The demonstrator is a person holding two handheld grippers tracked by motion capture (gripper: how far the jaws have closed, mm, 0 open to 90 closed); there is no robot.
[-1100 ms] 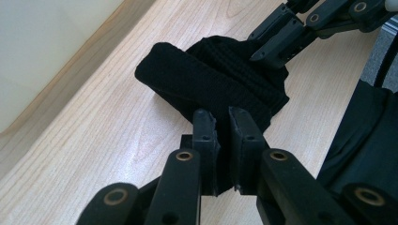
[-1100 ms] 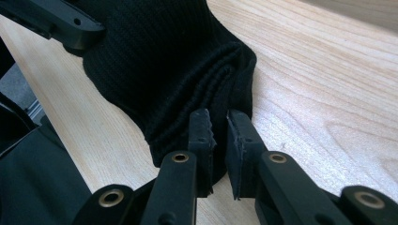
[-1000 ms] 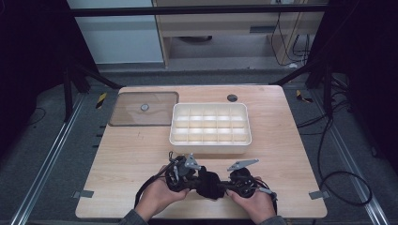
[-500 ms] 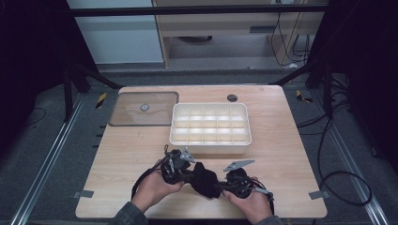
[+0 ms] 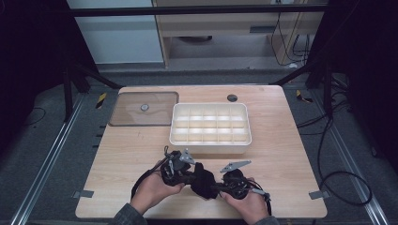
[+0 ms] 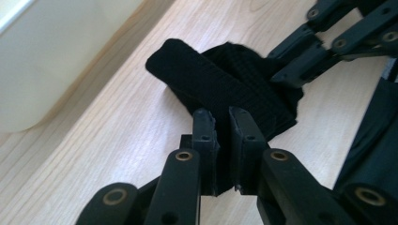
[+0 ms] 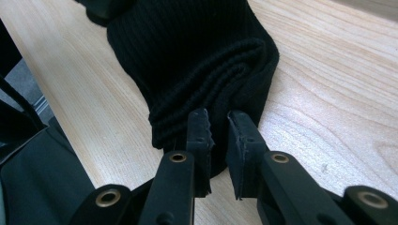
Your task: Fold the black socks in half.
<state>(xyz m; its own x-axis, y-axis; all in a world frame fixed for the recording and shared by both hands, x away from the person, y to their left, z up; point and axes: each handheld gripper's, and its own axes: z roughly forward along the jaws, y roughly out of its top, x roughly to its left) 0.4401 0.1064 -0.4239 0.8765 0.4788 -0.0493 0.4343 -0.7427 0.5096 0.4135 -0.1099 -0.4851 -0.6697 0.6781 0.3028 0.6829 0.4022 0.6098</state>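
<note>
A black knitted sock point(image 5: 202, 180), folded over, lies on the wooden table point(image 5: 117, 159) near its front edge, stretched between the two grippers. My left gripper point(image 5: 192, 176) comes in from the left and is shut on one end of the sock point(image 6: 225, 79), with the fabric pinched between its jaws point(image 6: 222, 117). From the right, my right gripper point(image 5: 217, 186) is shut on the sock's folded ribbed edge point(image 7: 197, 47), its jaws point(image 7: 218, 119) clamping several layers. A person's hand holds each gripper.
A white compartment tray point(image 5: 210, 145) stands just beyond the grippers, its wall point(image 6: 47, 56) close to the left gripper. A clear brownish lid point(image 5: 141, 110) lies at the back left. A small dark disc point(image 5: 232, 98) sits near the table's far edge.
Both hands and the sock have edged slightly to the left. The two grips on the fabric are the same.
</note>
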